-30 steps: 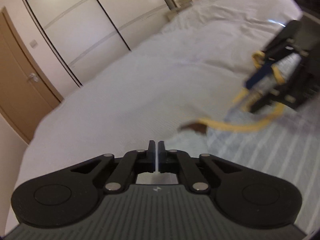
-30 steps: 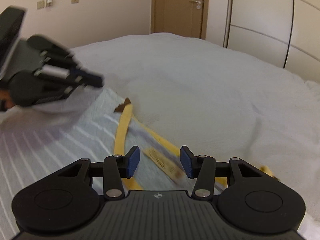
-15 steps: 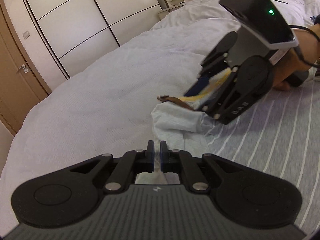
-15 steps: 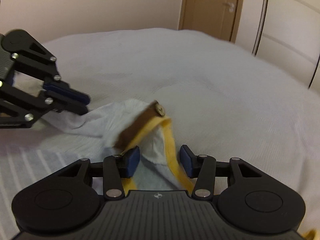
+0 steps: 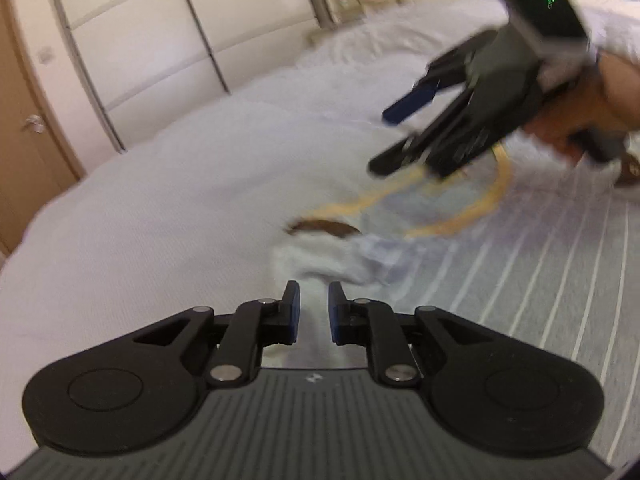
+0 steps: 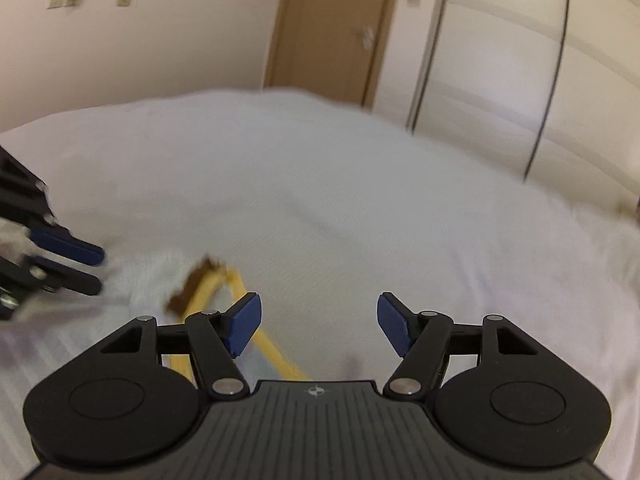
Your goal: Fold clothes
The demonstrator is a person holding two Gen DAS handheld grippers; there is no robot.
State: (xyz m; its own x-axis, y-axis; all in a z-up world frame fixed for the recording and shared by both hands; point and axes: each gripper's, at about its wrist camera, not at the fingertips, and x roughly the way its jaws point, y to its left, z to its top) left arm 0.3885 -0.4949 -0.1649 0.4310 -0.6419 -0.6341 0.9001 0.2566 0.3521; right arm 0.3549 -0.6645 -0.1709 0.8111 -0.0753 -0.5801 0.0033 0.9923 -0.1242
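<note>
left gripper (image 5: 314, 306): jaws opening, narrow gap, nothing pinched, white cloth just past the tips | right gripper (image 6: 319, 322): jaws opening wide, empty | garment (image 5: 532, 280): pale striped, yellow strap (image 5: 460, 216) with brown end, lies on white bed (image 5: 168, 216) (blurred) | writing: none readable

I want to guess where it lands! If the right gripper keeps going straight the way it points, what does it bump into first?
Probably just the white bed cover. The right gripper, jaws opening with nothing between them, points past the yellow strap, which lies off to its left.
</note>
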